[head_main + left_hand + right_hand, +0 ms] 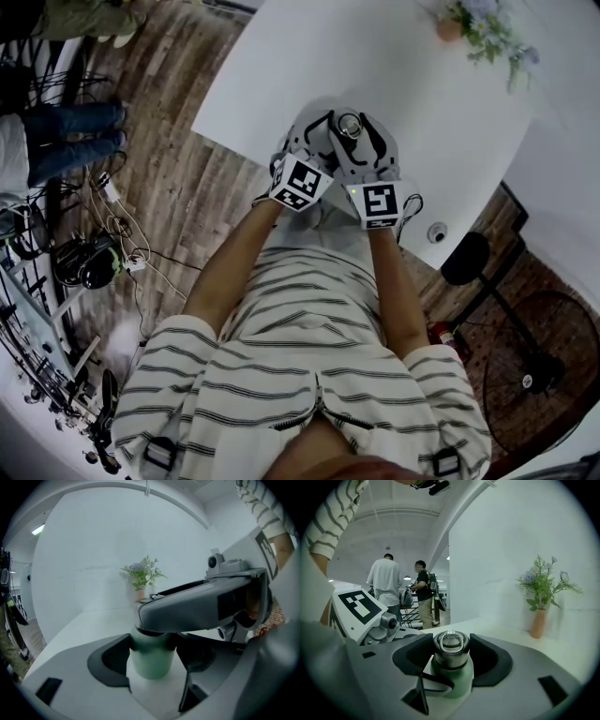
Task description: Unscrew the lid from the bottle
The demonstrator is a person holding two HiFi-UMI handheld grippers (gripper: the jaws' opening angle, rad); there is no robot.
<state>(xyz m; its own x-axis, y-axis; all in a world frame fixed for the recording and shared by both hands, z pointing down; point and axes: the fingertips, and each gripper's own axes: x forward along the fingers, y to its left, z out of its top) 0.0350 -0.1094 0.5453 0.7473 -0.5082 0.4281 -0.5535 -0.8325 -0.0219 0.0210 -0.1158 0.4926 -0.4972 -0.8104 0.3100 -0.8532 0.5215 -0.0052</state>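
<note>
- Left gripper [152, 654]: I have it clamped on the green body of the bottle [150, 660], lower centre of frame.
- Right gripper [451, 656]: pads closed against the lid [451, 646], centre frame.
- Bottle: upright, over the table [422, 103] near its edge. I judge it rigid, smooth and slippery, so hold the body firmly.
- Lid: hard metal; grip its sides, not the top ring.

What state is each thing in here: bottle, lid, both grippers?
bottle, upright, body clamped by the left gripper
lid, still on the bottle
left gripper, shut on the bottle
right gripper, jaws against the lid's sides
vase of flowers, upright on the table
</note>
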